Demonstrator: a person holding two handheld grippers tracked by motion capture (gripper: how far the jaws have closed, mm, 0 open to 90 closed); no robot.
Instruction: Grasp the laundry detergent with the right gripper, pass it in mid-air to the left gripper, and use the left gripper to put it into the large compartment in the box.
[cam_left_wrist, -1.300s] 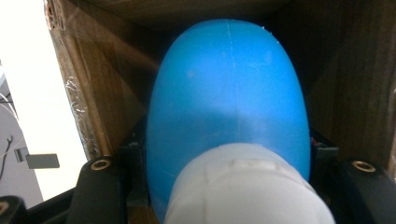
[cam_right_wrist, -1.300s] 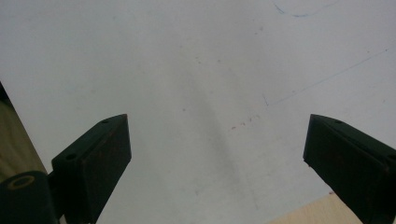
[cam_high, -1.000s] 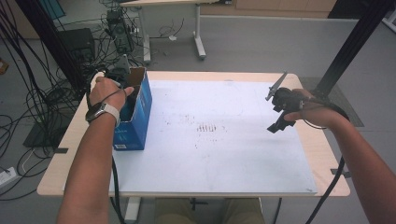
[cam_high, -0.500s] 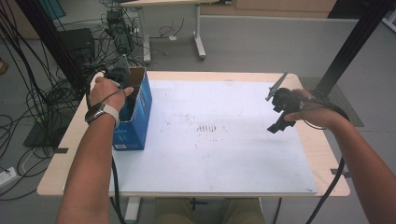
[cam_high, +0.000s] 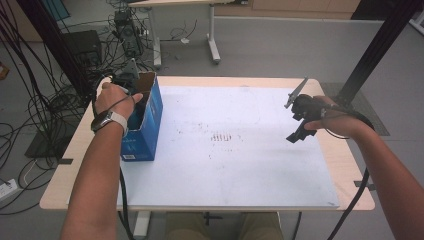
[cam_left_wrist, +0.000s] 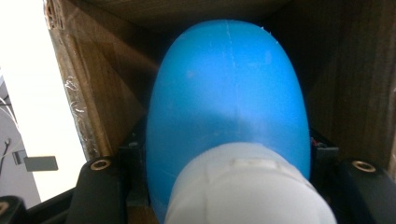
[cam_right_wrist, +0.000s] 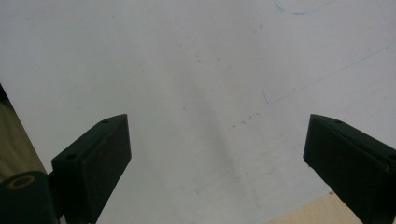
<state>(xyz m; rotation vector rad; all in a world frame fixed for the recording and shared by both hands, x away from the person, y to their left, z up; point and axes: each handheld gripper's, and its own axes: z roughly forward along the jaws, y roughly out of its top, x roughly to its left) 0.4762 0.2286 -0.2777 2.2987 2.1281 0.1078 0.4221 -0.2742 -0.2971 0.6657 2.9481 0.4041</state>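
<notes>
Left tongs (cam_high: 131, 95) pinch blue bottle (cam_left_wrist: 229, 102) inside box (cam_high: 150, 120); lift straight, clear of box walls; right tongs (cam_right_wrist: 217, 154) spread, idle.

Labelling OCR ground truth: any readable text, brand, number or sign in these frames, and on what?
None readable.
Blue cardboard box: a pale mark low on its side facing the camera, too small and blurred to read.
White table sheet: faint dark smudges and pen lines, no letters.
Blue bottle in the left gripper: no print visible.

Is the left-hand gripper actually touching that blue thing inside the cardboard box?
Touching. In the left gripper view the blue object sits clamped between the left gripper jaws, inside the box.
</notes>
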